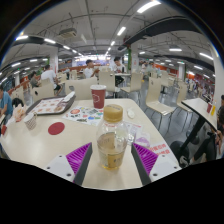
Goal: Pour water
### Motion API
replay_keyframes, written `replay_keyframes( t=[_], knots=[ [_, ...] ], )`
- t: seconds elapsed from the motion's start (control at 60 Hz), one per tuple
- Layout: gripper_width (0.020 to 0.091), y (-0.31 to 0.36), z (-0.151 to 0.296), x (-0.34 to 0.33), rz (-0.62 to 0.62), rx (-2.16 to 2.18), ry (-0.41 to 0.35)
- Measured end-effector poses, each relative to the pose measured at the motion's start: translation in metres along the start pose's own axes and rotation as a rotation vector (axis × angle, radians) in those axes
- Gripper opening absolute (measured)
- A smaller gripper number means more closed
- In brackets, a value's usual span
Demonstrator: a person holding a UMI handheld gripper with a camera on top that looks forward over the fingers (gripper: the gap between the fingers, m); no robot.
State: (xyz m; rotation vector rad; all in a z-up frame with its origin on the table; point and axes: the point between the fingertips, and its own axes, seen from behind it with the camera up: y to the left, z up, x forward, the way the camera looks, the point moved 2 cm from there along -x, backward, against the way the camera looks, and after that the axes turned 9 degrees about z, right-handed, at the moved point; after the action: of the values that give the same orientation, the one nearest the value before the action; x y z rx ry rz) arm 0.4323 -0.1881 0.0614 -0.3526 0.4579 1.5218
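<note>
From the gripper view, the claw [111, 158] has its two fingers, each with a magenta pad [78, 155], closed in against either side of a clear plastic bottle with a tan cap [112, 138]; both pads press its lower body, so it is gripped. The bottle stands upright between the fingers, its base at or just above the pale cream tabletop [60, 140]; whether it is lifted I cannot tell.

Straight beyond the bottle, further along the table, stands a red paper cup with a dark rim [98, 96], upright and well apart from the claw. Between cup and bottle, slightly to the left, lies a sheet of printed paper with small coloured pictures [85, 115]. Left of the fingers a flat dark-red round disc [56, 128] rests on the table, and beyond that a tray-like board with printed cards [49, 104] sits tilted near the far left edge. To the right of the bottle a small crumpled clear wrapper [131, 129] lies close by.

Nothing stands directly between bottle and cup apart from the paper sheet.

Around the table are light-coloured chairs [158, 106], and people [89, 70] sit at tables further back in a large hall under strip lights.
</note>
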Motion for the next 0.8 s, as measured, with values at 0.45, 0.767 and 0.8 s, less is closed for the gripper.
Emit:
replay_keyframes(
  t=[0.45, 0.767, 0.8],
  knots=[
    [0.0394, 0.000, 0.005, 0.026, -0.032, -0.001, -0.066],
    [0.0394, 0.012, 0.064, 0.019, -0.227, -0.236, -0.070],
    [0.0394, 0.020, 0.078, 0.020, -0.258, -0.290, -0.070]
  ],
)
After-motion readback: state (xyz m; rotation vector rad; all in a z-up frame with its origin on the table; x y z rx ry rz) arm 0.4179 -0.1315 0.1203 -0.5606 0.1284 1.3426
